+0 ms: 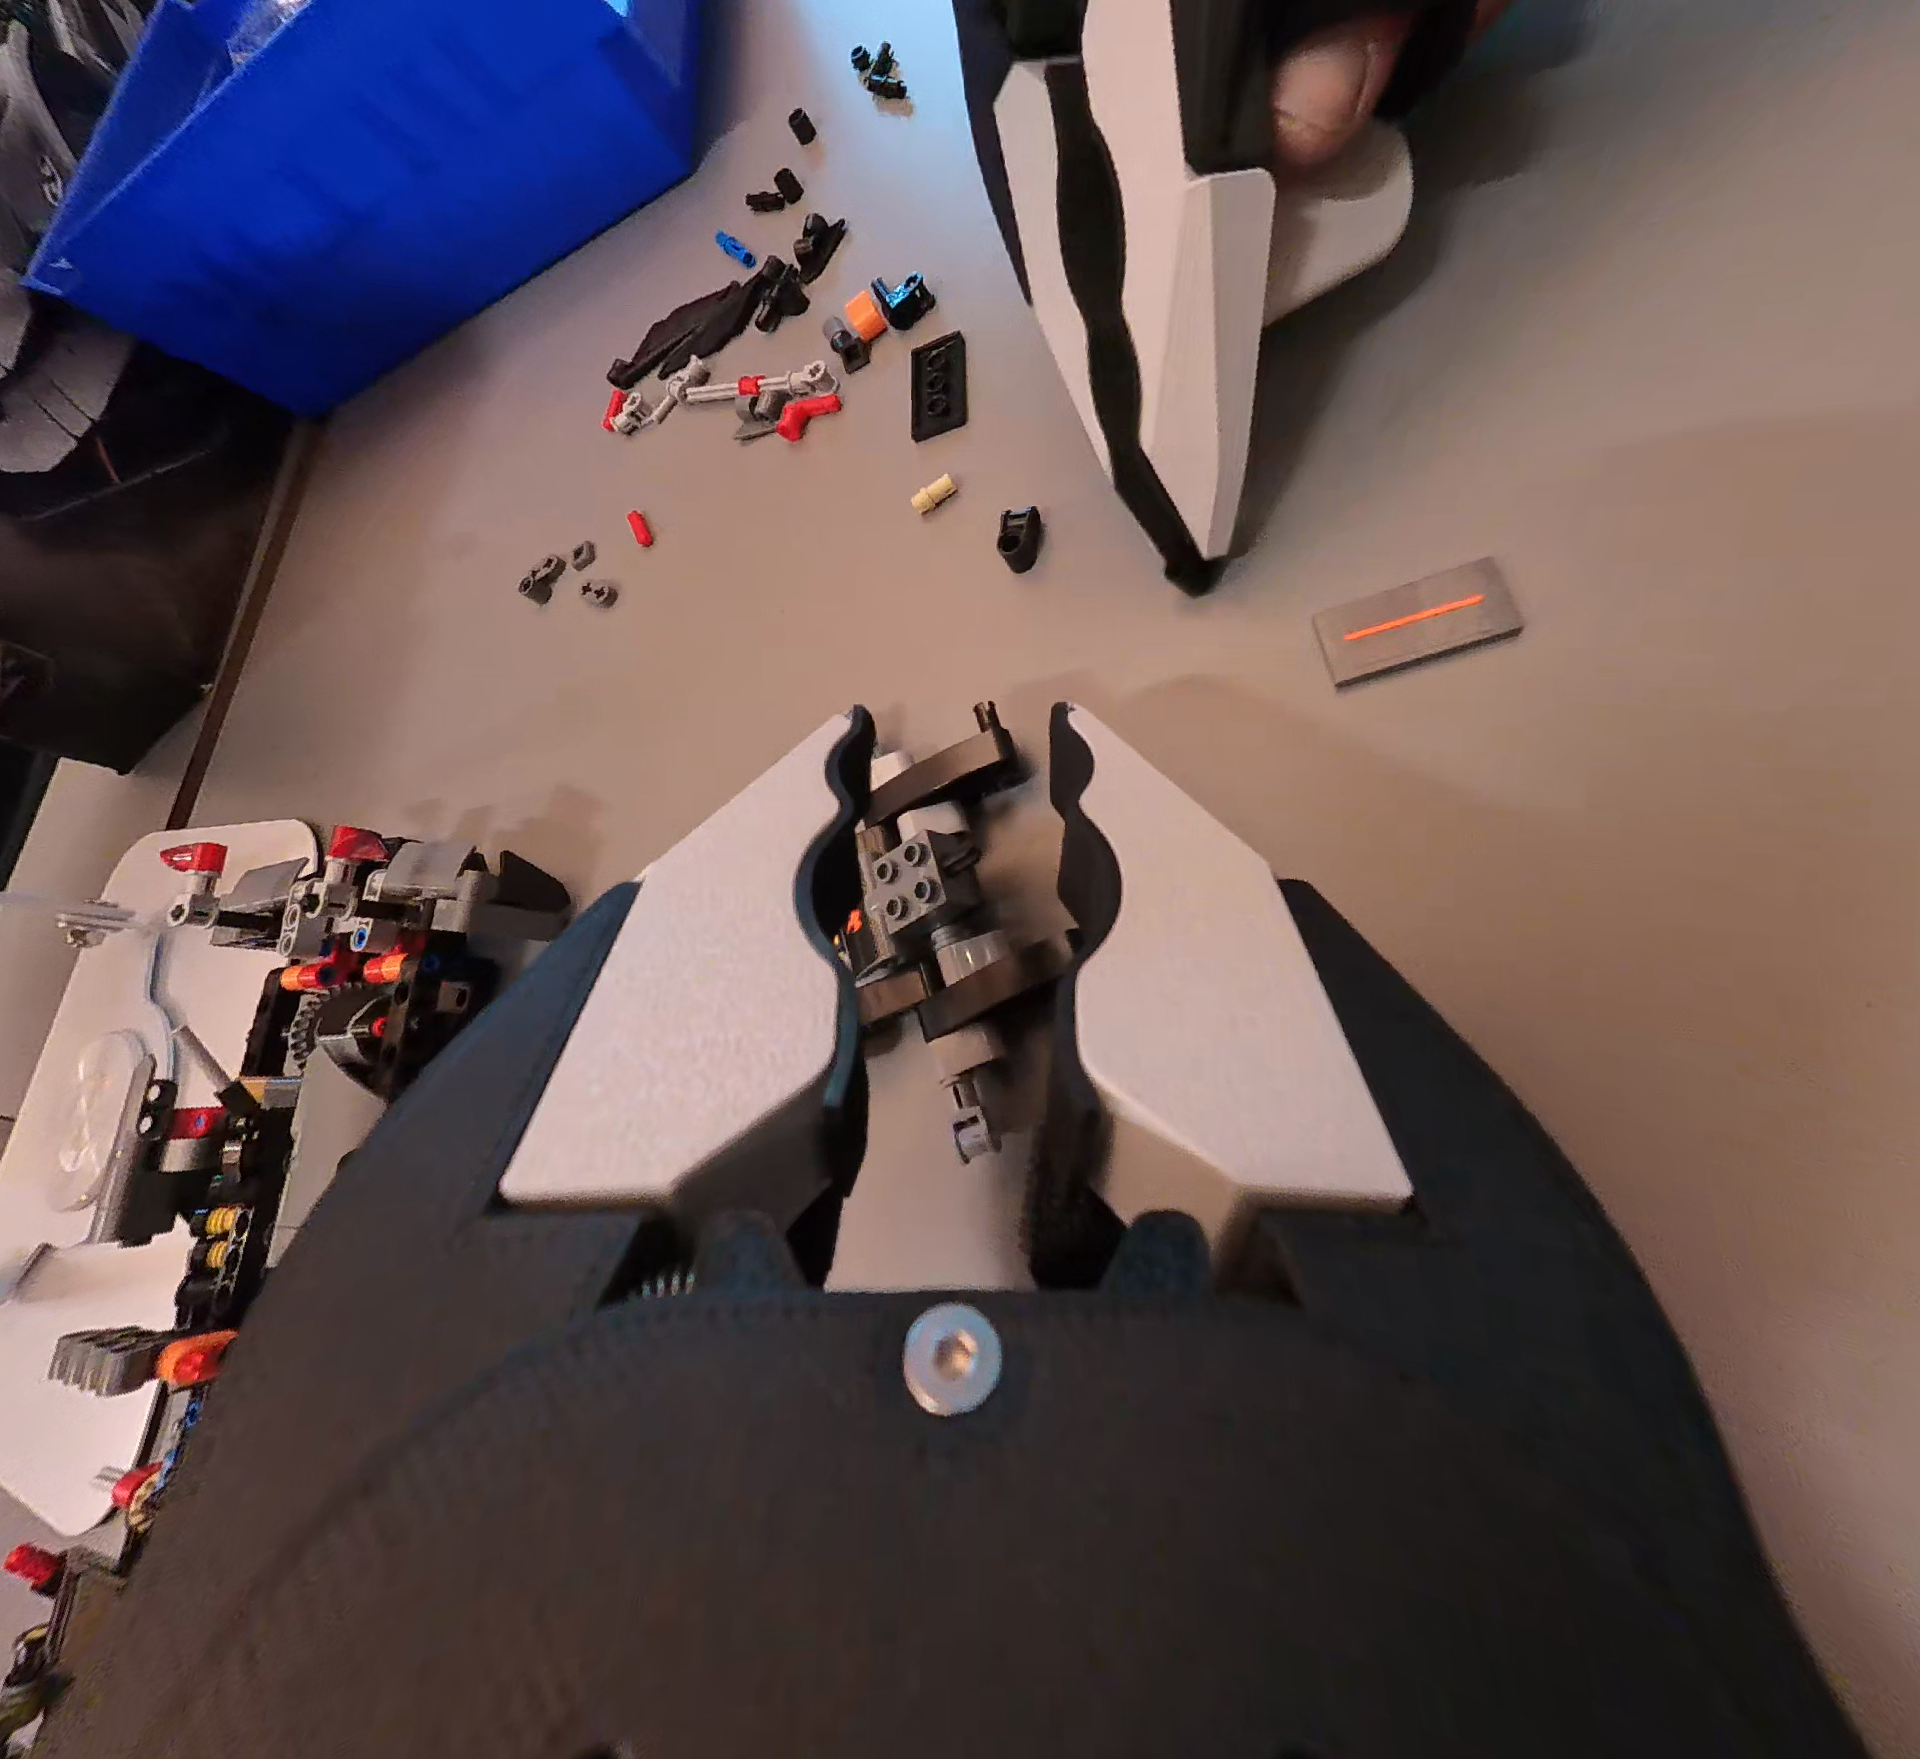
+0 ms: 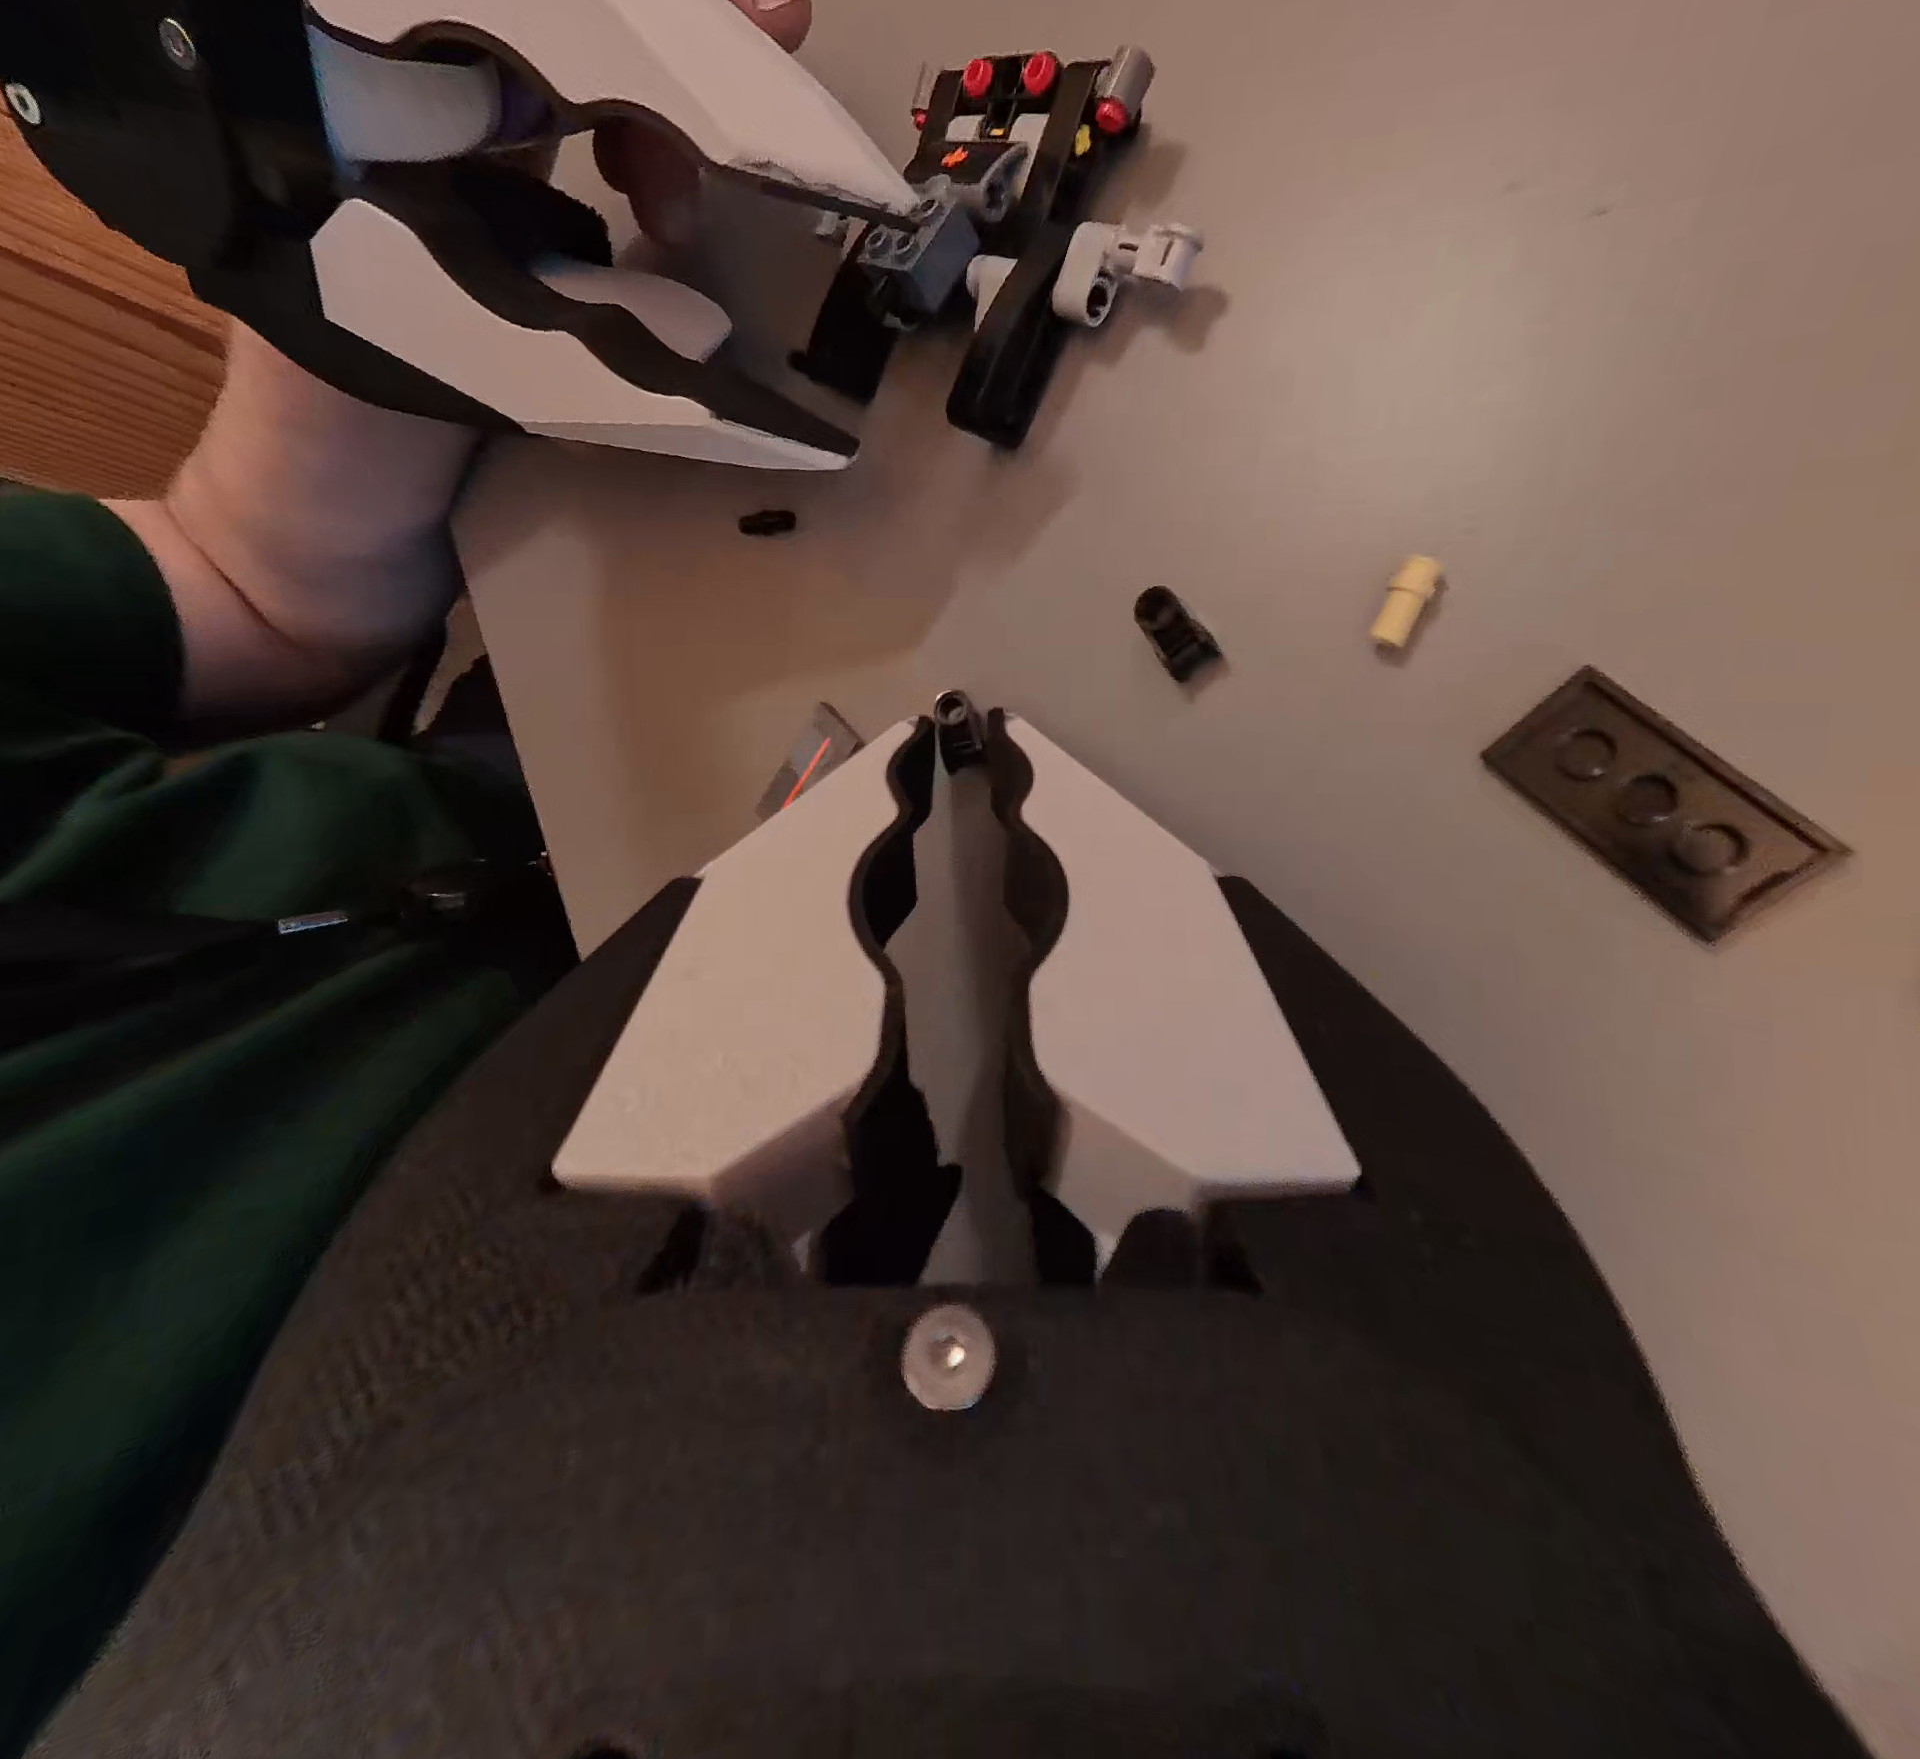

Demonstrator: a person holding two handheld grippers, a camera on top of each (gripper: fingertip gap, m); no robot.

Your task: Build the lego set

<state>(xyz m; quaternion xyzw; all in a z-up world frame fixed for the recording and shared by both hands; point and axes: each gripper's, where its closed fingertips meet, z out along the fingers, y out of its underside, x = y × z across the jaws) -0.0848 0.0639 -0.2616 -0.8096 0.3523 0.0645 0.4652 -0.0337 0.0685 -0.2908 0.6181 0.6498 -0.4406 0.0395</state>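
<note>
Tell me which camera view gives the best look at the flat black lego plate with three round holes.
The right wrist view: the flat black lego plate with three round holes lies large and sharp on the grey table, every hole distinct. The left wrist view shows the same plate small and far off beside the scattered loose lego pieces.

Bare table [image 1: 1558, 930] lies open to the right of the left gripper [image 1: 961, 722] — only a grey tile with an orange stripe [image 1: 1415, 620] lies there. Ahead, scattered small parts [image 1: 748, 359] and a blue bin [image 1: 395, 130] crowd the way; a large build [image 1: 312, 961] blocks the left. The right gripper [image 1: 1195, 566] descends ahead — its tips touching the table.
</note>
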